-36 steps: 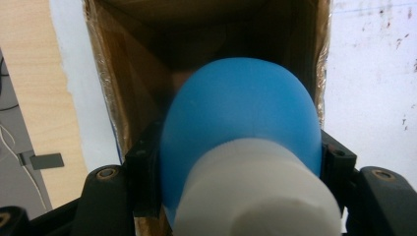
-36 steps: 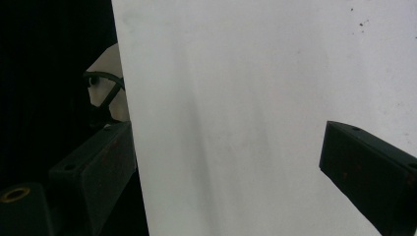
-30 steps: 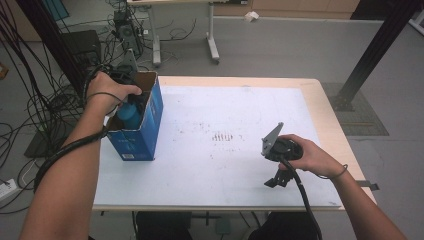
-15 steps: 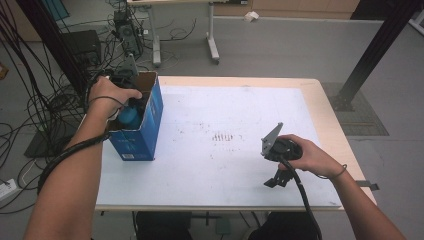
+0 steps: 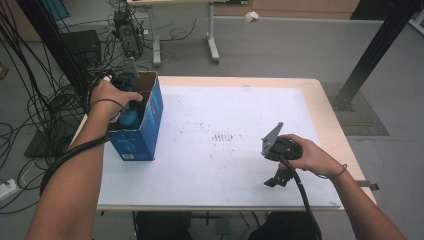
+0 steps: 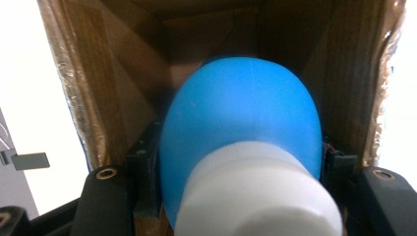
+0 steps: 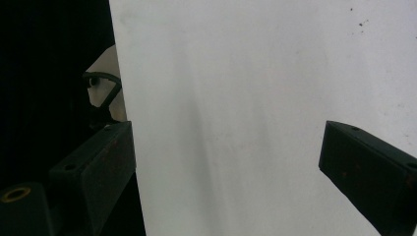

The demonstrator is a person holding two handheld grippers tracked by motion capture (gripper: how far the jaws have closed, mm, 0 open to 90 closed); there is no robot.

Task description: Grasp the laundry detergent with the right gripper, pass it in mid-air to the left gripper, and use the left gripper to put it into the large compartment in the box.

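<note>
An open blue cardboard box [image 5: 136, 137] stands at the table's left edge. My left gripper [image 5: 132, 111] reaches down into it, shut on a blue bottle [image 5: 128, 118]. In the left gripper view the blue bottle [image 6: 241, 113] with its white cap [image 6: 260, 196] sits between the two black jaws of my left gripper [image 6: 241, 164], and the brown inner walls of the box [image 6: 113, 73] surround it. My right gripper [image 5: 275, 179] is held low over the front right of the table, tilted down. In the right gripper view my right gripper [image 7: 226, 167] stands open with nothing between its jaws.
A white sheet [image 5: 225, 105] covers the wooden table [image 5: 327, 125], with faint dark marks [image 5: 222, 136] at its middle. Cables [image 5: 45, 115] lie on the floor to the left. A black post [image 5: 372, 50] stands at the back right.
</note>
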